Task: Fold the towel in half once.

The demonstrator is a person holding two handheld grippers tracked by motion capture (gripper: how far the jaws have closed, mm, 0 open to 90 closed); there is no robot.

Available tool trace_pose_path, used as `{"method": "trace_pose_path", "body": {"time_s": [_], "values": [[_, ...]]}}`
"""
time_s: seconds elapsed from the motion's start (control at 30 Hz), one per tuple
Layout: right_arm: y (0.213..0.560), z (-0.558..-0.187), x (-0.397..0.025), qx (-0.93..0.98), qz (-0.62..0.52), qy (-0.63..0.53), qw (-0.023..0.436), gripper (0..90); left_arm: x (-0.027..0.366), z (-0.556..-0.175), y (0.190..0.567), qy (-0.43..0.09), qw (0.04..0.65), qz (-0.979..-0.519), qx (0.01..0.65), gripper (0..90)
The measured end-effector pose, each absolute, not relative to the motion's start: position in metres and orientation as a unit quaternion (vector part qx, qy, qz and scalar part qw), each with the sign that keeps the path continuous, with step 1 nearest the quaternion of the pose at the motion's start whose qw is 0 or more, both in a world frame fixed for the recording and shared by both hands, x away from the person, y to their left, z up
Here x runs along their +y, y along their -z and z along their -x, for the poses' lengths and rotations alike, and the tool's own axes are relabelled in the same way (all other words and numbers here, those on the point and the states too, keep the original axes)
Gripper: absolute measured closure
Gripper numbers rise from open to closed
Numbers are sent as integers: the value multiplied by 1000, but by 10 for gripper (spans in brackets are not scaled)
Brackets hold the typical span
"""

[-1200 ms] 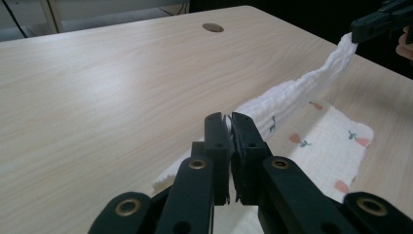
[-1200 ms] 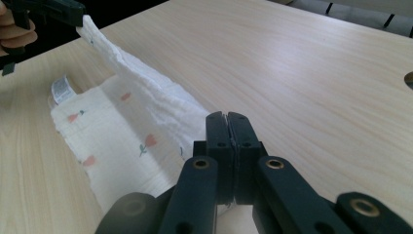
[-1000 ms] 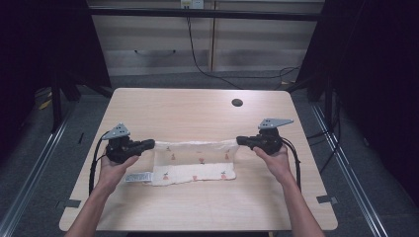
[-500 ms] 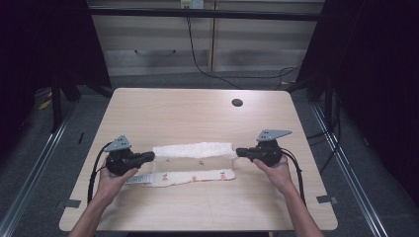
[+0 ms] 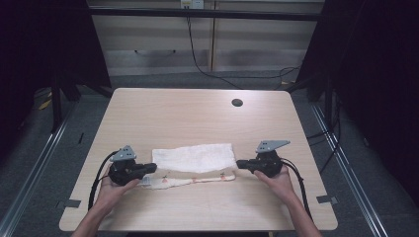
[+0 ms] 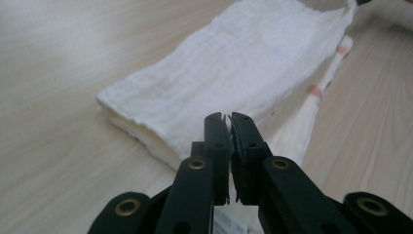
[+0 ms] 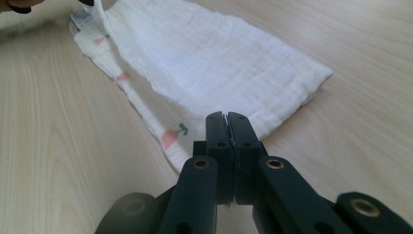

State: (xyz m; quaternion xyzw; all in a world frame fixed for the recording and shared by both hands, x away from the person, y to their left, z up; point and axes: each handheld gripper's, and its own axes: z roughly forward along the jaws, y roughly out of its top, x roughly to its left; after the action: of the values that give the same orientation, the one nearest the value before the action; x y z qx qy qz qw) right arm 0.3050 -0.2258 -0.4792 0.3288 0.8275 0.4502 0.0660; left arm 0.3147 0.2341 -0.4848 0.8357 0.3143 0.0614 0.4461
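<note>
A white cloth (image 5: 192,158) with small red printed marks lies folded lengthwise on the near half of the wooden table (image 5: 188,118). Its upper layer leaves a thin strip of the lower layer showing along the near edge. My left gripper (image 5: 154,168) is shut on the cloth's left end, and a sliver of fabric shows between its jaws in the left gripper view (image 6: 229,119). At the right end my right gripper (image 5: 238,164) is shut on the cloth (image 7: 209,58), jaws pressed together (image 7: 227,117). In the left gripper view the cloth (image 6: 253,63) stretches away toward the other hand.
A dark round hole (image 5: 237,102) sits in the table's far right part. A label tag (image 5: 143,181) sticks out at the cloth's near left corner. Cables trail from both grippers toward the near edge. Bare wood surrounds the cloth.
Both grippers have come toward the person with the cloth's far edge, laying it over the near part. The spread cloth is now folded into a narrower band.
</note>
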Motion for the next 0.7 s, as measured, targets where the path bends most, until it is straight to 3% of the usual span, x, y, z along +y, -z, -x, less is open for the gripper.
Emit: {"method": "trace_pose_path", "body": {"time_s": [0.33, 0.7], "values": [[491, -297, -221, 839, -329, -428, 59, 885, 232, -311, 502, -36, 430, -845, 317, 846], [488, -288, -223, 839, -325, -434, 54, 808, 242, -308, 492, -23, 464, -826, 319, 741]]}}
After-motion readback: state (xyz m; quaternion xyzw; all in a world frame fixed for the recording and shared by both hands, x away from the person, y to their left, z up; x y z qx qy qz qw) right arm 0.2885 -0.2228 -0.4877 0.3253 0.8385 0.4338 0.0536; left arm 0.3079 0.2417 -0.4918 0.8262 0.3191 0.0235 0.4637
